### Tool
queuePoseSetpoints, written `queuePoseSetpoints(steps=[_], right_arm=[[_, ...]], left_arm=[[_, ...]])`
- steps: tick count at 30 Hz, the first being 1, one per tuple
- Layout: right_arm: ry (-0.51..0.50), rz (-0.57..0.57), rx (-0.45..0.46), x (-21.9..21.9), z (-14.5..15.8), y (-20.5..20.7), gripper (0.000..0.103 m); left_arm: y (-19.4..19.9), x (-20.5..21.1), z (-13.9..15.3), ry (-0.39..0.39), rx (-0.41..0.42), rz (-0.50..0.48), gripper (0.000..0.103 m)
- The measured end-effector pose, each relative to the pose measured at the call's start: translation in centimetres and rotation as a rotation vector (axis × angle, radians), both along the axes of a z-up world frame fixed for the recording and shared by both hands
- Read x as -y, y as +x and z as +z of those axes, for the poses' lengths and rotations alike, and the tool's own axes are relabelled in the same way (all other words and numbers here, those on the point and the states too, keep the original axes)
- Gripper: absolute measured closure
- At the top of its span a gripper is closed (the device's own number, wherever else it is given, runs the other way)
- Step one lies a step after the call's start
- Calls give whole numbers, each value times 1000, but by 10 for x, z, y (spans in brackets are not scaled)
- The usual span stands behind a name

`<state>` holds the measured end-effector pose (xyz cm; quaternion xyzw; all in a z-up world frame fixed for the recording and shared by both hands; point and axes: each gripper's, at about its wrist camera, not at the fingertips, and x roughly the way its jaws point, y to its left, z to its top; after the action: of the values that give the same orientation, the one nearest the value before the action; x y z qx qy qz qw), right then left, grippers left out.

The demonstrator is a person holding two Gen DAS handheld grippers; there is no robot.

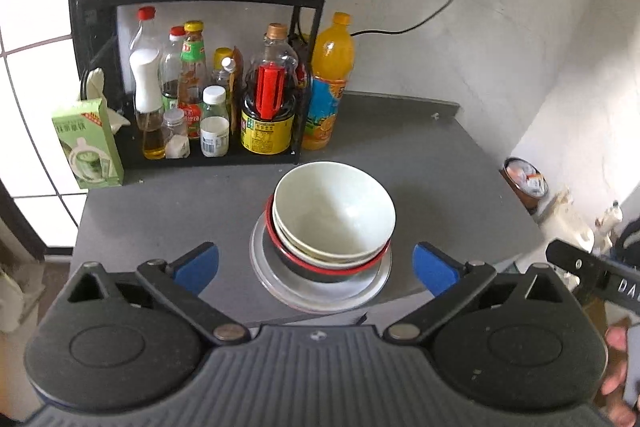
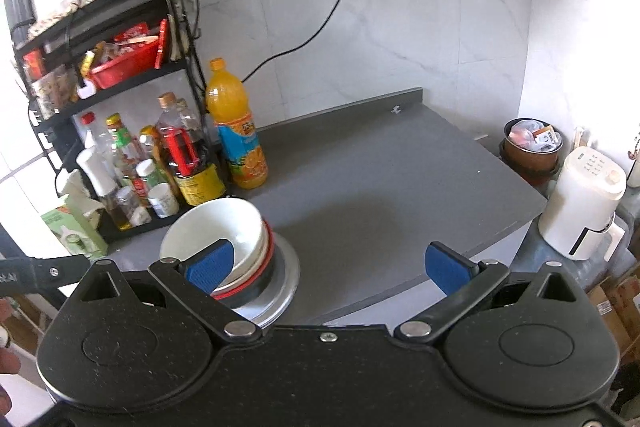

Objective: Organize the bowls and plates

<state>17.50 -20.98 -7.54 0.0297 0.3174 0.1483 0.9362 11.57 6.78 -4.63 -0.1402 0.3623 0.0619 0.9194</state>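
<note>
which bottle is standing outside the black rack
The orange juice bottle with the orange cap. It stands on the grey counter just right of the rack; every other bottle sits on the rack's bottom shelf.

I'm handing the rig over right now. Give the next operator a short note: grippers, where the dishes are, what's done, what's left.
Left gripper: open, empty, held just in front of the stack.
Right gripper: open, empty, to the right of the stack.
Dishes: white bowl nested on another white bowl, inside a red-rimmed black bowl, all on a pale plate near the front edge of the grey counter.
Done: bowls and plate appear stacked in one pile.
Left: no loose dishes visible; probably nothing, or move the stack if required.
</note>
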Motion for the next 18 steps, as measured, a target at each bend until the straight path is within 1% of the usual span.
queuePoseSetpoints(steps=[3,7,10,13,18], right_arm=[[-3,-1,2,-2,3,-13,0],[10,-13,-1,-5,4,-27,0],[45,-5,-18,-6,4,-35,0],[40,-9,-13,-11,4,-46,0],[45,-3,-19,-13,1,-63,0]], left_arm=[[-13,-1,4,-7,12,-25,1],[-30,-2,7,12,29,-31,1],[-40,-7,6,-3,27,-35,1],[-50,-10,3,19,21,-45,1],[-66,-16,-3,21,16,-35,1]])
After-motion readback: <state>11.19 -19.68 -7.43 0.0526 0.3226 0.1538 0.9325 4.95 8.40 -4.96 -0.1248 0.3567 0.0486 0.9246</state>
